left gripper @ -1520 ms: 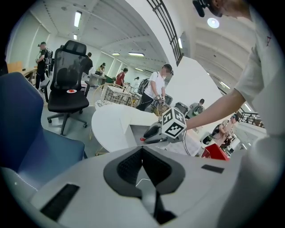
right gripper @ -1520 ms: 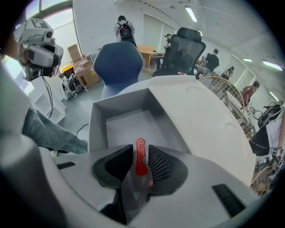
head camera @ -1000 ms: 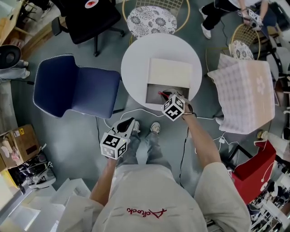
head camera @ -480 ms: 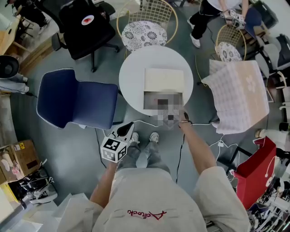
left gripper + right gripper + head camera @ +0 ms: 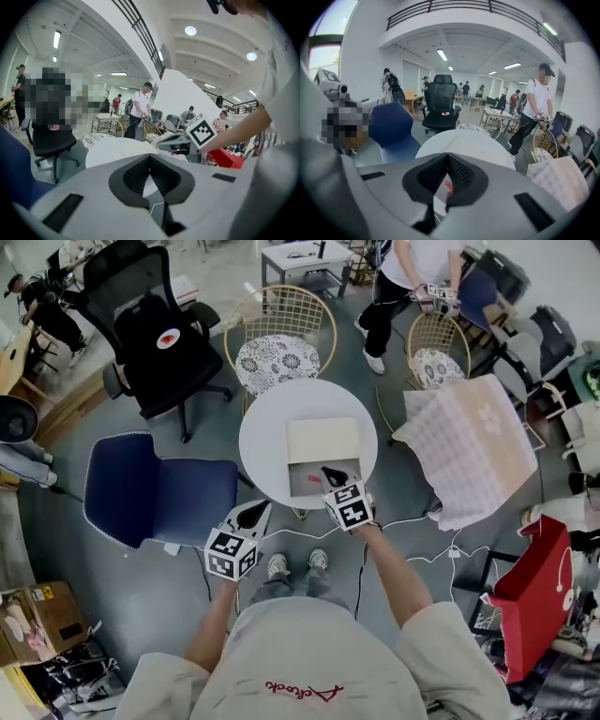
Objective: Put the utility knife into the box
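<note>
Since the earlier frames both grippers have lifted. The right gripper (image 5: 333, 474) has come up off the box, and the whole scene sits smaller under the head camera.

Head view: a round white table (image 5: 262, 442) carries an open cardboard box, its cream lid (image 5: 323, 440) at 12 o'clock of its shallow grey tray (image 5: 302, 488). The red utility knife (image 5: 312, 479) lies in that tray, just at 9 o'clock of the right gripper's black tips, which hang over the tray's 3 o'clock edge. The left gripper (image 5: 255, 514) hovers off the table at its 7 o'clock, above the grey floor. A blue padded chair (image 5: 159, 488) stands at the table's 8 o'clock. A gold wire chair with a patterned cushion (image 5: 278, 360) is at 12, and a pink checked cloth (image 5: 469, 451) at 3.

Left gripper view: the ribbed pads meet with nothing between them. The white table and the right gripper's marker cube show beyond, toward 1 o'clock.

Right gripper view: the jaws are closed together and grip nothing. The red knife shows through the small gap above the pads, lying beyond them.
</note>
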### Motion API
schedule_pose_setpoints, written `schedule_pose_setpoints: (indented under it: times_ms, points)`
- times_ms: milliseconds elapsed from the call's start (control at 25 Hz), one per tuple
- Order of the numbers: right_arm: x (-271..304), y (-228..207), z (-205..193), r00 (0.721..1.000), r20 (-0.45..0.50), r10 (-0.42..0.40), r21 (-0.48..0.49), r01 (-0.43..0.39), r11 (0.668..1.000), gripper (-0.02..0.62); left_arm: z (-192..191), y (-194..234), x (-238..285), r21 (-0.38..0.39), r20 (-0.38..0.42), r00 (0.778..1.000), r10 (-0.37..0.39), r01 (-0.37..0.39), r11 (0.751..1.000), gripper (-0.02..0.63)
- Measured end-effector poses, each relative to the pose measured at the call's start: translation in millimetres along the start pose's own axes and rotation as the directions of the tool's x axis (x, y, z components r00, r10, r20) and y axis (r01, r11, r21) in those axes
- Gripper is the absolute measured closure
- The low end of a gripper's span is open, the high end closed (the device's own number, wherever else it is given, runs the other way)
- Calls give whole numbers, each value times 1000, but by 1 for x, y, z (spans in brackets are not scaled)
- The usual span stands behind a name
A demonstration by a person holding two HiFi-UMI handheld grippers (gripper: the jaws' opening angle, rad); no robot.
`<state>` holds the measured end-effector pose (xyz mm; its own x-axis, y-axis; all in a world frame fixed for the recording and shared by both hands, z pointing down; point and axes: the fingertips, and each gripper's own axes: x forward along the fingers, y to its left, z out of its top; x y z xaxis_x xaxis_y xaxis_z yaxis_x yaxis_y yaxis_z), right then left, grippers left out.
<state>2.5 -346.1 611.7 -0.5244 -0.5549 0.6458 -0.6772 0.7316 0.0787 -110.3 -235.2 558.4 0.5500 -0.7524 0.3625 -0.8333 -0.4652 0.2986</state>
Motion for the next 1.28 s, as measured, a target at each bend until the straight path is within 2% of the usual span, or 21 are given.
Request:
schedule_pose_setpoints:
  times_ms: [200, 320, 440, 600, 840, 1000, 1280]
  points:
    - [-35, -8, 37, 982, 173, -75, 204, 39, 978, 578, 30, 6, 2, 56, 39, 999, -34, 32, 998, 595]
    - [-52, -20, 44, 957, 237, -165, 325, 82, 942, 578, 44, 7, 6, 92, 56, 997, -60, 55, 994, 594]
    - [-71, -21, 40, 936, 275, -221, 424, 88, 901, 578, 52, 5, 3, 101, 70, 995, -76, 69, 993, 595]
    - [-103, -9, 39, 915, 305, -263, 432, 114, 895, 578, 58, -8, -1, 95, 78, 992, -100, 93, 991, 595]
    - [-132, 15, 18, 900, 309, -307, 435, 153, 887, 578, 50, -28, -8, 87, 97, 988, -116, 108, 990, 595]
    - [-148, 30, 9, 891, 326, -316, 451, 147, 880, 578, 45, -45, -18, 98, 105, 987, -121, 111, 989, 594]
    - [-185, 60, -24, 899, 337, -281, 393, 137, 909, 578, 27, -92, -37, 114, 113, 987, -112, 100, 988, 595]
